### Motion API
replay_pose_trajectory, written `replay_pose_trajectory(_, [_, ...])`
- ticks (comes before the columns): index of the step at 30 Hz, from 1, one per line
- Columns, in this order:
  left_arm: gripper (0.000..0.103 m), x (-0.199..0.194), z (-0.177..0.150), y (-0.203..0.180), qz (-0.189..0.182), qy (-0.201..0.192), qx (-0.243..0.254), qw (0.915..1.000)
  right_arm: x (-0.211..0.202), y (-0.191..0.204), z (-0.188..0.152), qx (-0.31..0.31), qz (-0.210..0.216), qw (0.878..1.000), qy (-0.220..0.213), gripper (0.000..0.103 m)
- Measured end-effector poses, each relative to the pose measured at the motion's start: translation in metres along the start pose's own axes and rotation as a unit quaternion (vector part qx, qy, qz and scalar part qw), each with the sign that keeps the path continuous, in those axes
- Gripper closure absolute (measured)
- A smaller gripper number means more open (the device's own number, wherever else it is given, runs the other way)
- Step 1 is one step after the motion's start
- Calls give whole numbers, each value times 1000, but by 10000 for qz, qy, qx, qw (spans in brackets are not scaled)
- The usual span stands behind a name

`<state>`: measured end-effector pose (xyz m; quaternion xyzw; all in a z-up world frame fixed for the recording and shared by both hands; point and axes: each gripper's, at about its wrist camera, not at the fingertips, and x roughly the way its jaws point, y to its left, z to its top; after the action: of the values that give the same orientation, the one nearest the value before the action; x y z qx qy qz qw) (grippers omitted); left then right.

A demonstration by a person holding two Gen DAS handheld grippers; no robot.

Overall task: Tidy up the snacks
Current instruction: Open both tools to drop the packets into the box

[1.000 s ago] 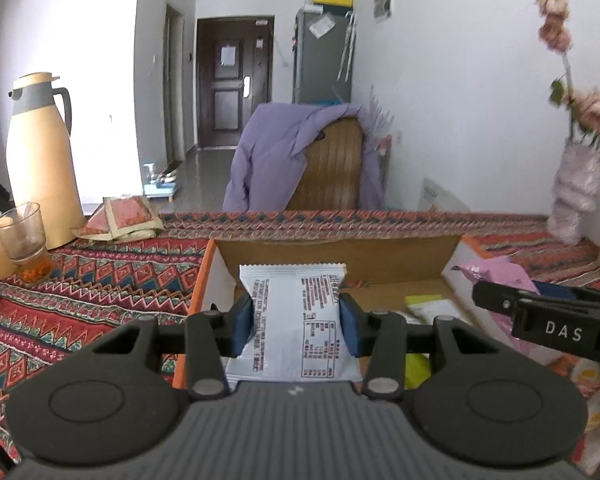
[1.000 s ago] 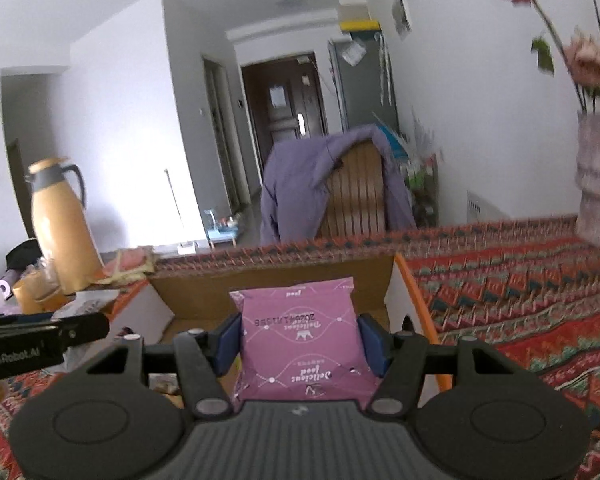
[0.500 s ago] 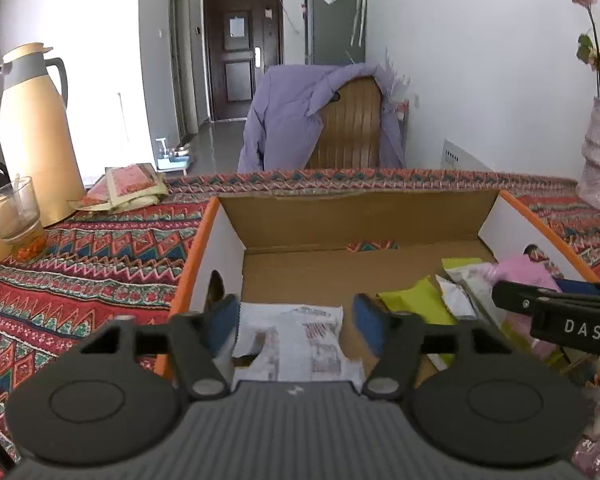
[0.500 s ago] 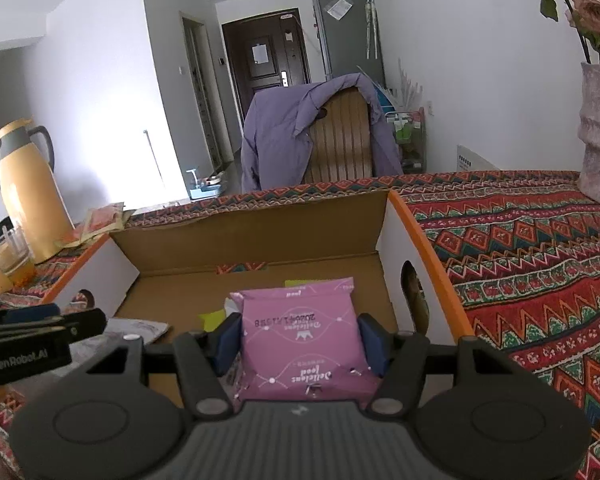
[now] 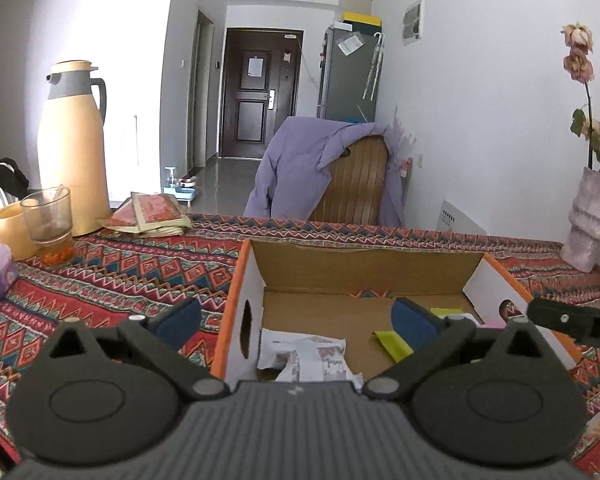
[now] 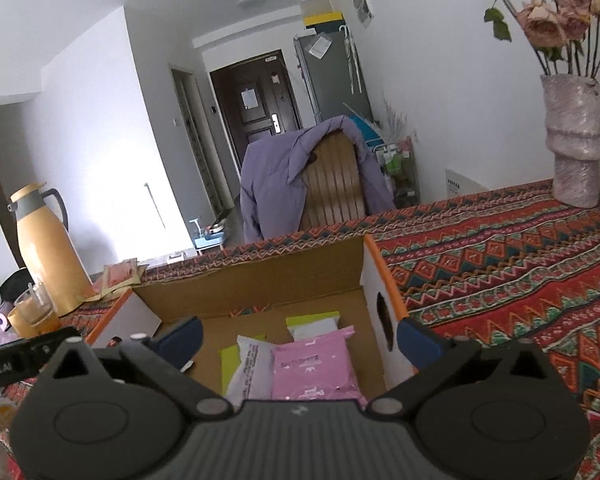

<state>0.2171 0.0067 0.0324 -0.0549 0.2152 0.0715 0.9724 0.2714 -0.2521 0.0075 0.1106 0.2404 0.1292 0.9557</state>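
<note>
My left gripper [image 5: 296, 316] has just been opening and now stands wide, nothing between the pads; the white snack packet [image 5: 306, 356] it let go of lies crumpled on the floor of the cardboard box [image 5: 364, 266], close to the left wall. That left pad [image 5: 179, 321] hangs outside the box, over the patterned tablecloth [image 5: 120, 272], so the wall sits between my fingers (a careless pull sideways could, I think, hook the wall and drag the whole box).

My right gripper [image 6: 298, 336] has likewise just been opening and is spread wide and empty. The pink snack packet [image 6: 314, 368] rests flat in the box, overlapping a white pouch [image 6: 250, 368], near the right wall, which also sits inside my spread. Same risk there, and the two grippers are near each other, so they might knock together.

A second ago both packets stood upright, pinched between my pads above the box; half a second ago the white one had already dropped while the pink one was clamped. Now both lie inside.
</note>
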Motion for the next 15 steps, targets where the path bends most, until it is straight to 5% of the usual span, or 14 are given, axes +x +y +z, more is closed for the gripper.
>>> replay_pose_trajectory(15, [0, -90, -22, 28, -530, -288, -151, 9981, -94, 20, -19, -475, 423, 9973, -373, 0])
